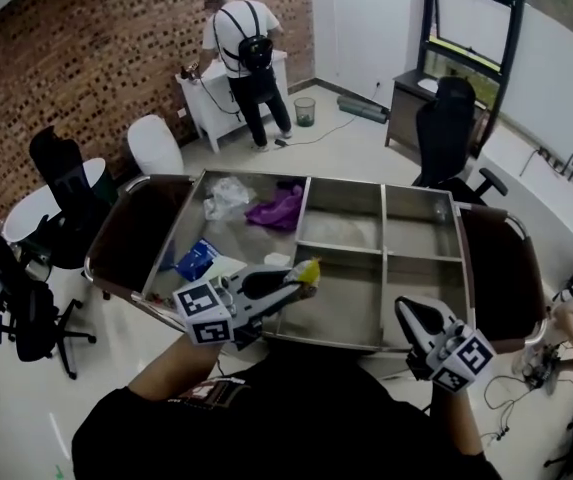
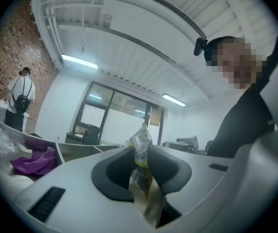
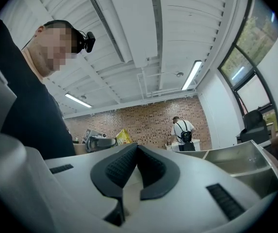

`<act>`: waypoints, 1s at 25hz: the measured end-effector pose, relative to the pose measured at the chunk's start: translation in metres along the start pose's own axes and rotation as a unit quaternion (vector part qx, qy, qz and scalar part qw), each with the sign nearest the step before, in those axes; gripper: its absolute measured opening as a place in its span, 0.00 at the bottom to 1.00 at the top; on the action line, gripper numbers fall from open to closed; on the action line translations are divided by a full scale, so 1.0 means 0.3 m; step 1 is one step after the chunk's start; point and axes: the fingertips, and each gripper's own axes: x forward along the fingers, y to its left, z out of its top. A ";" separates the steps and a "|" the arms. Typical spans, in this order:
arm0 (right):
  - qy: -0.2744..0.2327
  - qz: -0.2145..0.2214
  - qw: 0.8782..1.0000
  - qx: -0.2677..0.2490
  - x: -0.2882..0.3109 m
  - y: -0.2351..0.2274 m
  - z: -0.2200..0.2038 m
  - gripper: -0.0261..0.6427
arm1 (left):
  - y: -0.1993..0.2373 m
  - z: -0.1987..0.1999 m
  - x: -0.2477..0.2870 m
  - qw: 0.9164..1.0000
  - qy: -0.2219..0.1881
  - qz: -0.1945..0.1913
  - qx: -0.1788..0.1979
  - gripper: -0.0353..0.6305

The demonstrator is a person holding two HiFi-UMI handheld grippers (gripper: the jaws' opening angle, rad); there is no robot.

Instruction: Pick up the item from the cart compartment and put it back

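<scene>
The left tool (image 1: 298,279) is pinching a yellow-and-silver packet (image 2: 141,144) above the cart's (image 1: 383,230) front compartment, its pads hiding the packet's lower end. The right tool (image 1: 413,314) is hanging pressed together, empty.

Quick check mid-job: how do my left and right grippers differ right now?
The left gripper is shut on a yellow snack packet, pinched between its pads; the right gripper has its jaws together on nothing. The left gripper reaches further out over the cart, while the right gripper sits back by its near rim. Both point forward, toward the cart.
</scene>
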 end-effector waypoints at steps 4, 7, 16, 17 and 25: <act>0.031 -0.010 0.999 -0.013 -0.011 -0.015 -0.044 0.02 | 0.001 0.010 -0.019 1.000 -0.008 -0.003 -0.019 0.18; 0.016 -0.006 1.000 -0.003 0.001 0.000 -0.013 0.02 | -0.009 0.017 -0.024 1.000 -0.008 -0.008 -0.022 0.19; 0.008 0.000 1.000 0.002 0.017 0.021 0.002 0.02 | -0.019 0.008 -0.030 1.000 0.002 -0.010 -0.018 0.19; 0.009 -0.003 1.000 -0.001 0.013 0.015 -0.002 0.02 | -0.017 0.006 -0.029 1.000 0.002 -0.010 -0.019 0.19; 0.021 -0.035 0.999 -0.026 -0.060 -0.040 -0.025 0.02 | 0.019 0.073 0.032 1.000 0.016 -0.011 0.012 0.19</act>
